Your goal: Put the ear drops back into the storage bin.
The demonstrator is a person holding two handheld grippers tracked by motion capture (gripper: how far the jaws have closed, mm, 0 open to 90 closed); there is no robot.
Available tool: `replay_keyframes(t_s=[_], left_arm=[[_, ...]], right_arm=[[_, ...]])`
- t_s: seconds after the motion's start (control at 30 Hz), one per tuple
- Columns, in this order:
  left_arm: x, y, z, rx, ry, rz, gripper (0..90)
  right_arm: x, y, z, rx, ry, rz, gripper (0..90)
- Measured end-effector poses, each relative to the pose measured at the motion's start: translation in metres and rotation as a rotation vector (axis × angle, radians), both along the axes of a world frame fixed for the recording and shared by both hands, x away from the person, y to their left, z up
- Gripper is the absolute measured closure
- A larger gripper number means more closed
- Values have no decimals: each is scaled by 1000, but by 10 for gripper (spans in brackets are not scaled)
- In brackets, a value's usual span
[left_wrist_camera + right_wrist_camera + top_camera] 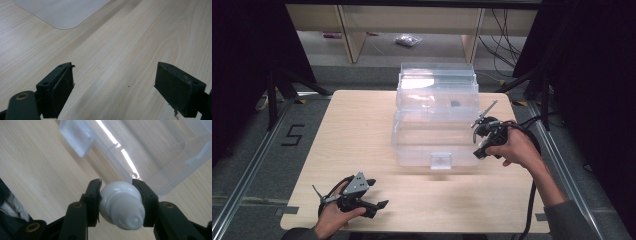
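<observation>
The right gripper (120, 202) was clamped on a white light bulb (121, 205), one black pad pressing each side of the rounded glass, with the bulb's ribbed neck and base pointing back toward the camera in the right gripper view. Beyond the jaws in that view lay the open lid of the clear plastic box (155, 152), its latch tab (76, 138) off to the upper left, with the wooden table (35, 167) beneath. In the high view the right gripper (482, 150) sat at the right front corner of the clear plastic box (437, 120), held in the person's right hand (514, 147), just beside the box wall; the bulb itself was too small to make out there. The box stood open at the middle of the table (357, 125), lid tipped up at the back, and a small dark object (455, 104) lay inside; what it was could not be told. The left gripper (379, 202) rested near the table's front left edge in the left hand (334, 215), well apart from the box. In the left gripper view its jaws stood wide apart with nothing between them, bare tabletop (120, 50) below and a pale sheet (62, 12) lying flat at the upper left.
</observation>
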State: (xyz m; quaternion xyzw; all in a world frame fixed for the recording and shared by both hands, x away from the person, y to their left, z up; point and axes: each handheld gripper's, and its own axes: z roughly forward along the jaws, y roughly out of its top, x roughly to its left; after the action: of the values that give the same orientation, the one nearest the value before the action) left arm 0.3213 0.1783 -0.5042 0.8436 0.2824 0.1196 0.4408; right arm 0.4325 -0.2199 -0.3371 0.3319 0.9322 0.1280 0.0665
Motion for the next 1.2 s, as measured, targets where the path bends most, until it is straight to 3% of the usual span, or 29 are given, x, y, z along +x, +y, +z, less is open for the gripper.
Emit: replay_keyframes(t_s=[0.03,0.5,0.7,0.73,0.87,0.93,1.2], left_arm=[[1,2,1,30,-10,-13,149],[0,1,0,13,-5,-5,148],[1,1,1,25,-8,-12,149],[1,2,1,43,-15,-22,148],[1,2,1,41,-13,-22,149],[1,1,0,14,-3,-10,149],[1,2,0,23,-8,-17,148]], right_arm=[[3,1,1,-6,-5,-1,602],[38,10,-2,-3,15,-44,602],[54,10,-10,-12,21,-65,602],[58,10,-13,-19,24,-79,602],[65,10,-20,-24,31,-90,602],[70,10,-23,-25,29,-86,602],[83,15,-41,-52,62,-122,602]])
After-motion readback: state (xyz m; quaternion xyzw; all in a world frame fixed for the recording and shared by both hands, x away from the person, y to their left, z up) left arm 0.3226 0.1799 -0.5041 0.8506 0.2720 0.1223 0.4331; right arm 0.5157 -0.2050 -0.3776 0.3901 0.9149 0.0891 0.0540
